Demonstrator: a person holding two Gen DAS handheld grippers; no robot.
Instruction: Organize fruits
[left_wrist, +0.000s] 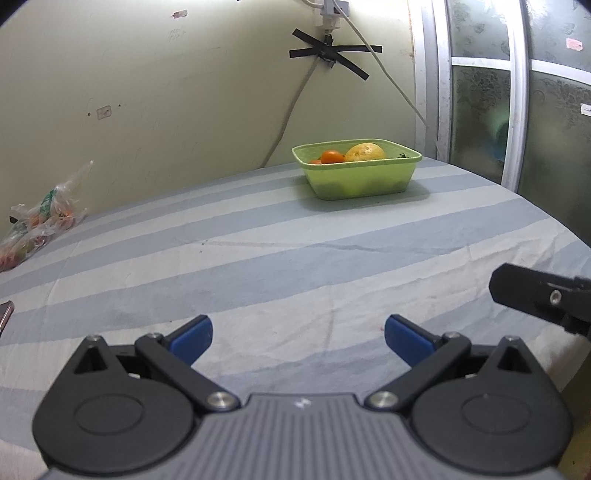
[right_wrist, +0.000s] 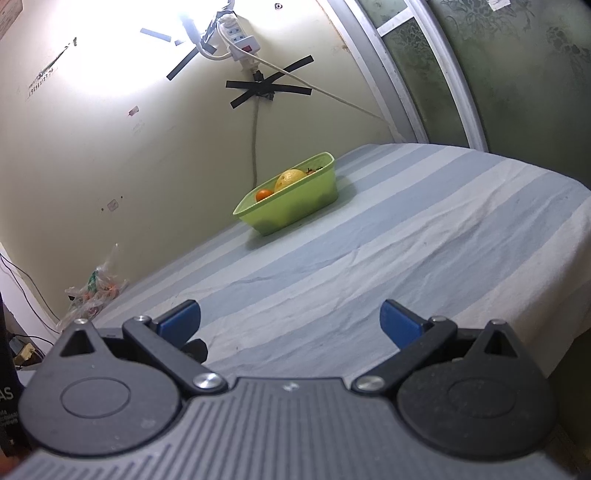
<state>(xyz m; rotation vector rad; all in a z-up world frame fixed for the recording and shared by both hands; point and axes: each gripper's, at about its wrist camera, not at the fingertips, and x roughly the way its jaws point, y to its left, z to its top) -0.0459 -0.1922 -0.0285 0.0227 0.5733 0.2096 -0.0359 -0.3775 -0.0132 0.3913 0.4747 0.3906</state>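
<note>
A green plastic tub (left_wrist: 356, 173) holding a yellow citrus (left_wrist: 365, 152) and a small orange (left_wrist: 332, 157) sits by the wall on my striped tablecloth (left_wrist: 258, 258), long side facing me. A plastic bag (left_wrist: 37, 225) lies far left. My left gripper (left_wrist: 297, 338) and right gripper (right_wrist: 290, 321) both hang spread wide, holding nothing.

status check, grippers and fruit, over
Left gripper open, empty. Right gripper open, empty. Fruit in green tub. Path clear.
</note>
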